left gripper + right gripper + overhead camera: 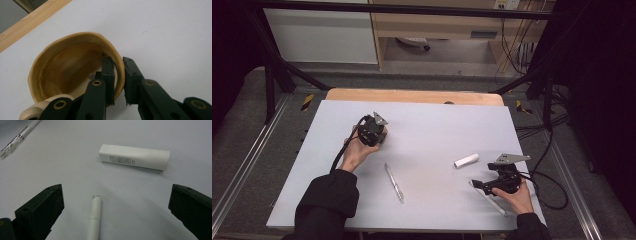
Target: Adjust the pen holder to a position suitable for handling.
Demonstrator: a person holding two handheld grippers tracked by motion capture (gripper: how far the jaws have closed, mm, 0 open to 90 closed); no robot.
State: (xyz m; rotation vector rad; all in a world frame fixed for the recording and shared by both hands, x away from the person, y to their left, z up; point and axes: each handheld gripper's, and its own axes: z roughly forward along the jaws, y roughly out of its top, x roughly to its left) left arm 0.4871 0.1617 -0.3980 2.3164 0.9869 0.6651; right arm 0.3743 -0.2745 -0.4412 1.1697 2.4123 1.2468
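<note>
A tan wooden cup (62, 62) stands on the white table (437, 130). My left gripper (118, 60) straddles its right wall, one jaw inside and one outside, and the pads press on the wall. From above, the left gripper (372, 131) points down over the cup at the table's far left. My right gripper (116, 188) is wide open low over the table at the near right, also seen from above (479, 184). A white pen (95, 215) lies between its jaws, untouched. A short white tube (135, 157) lies just beyond.
A clear pen (394, 183) lies in the middle near the front edge, and its tip (17, 137) is also at the upper left of the right gripper view. The white tube (466, 160) sits to the right of centre. A wooden strip (412, 95) borders the far edge.
</note>
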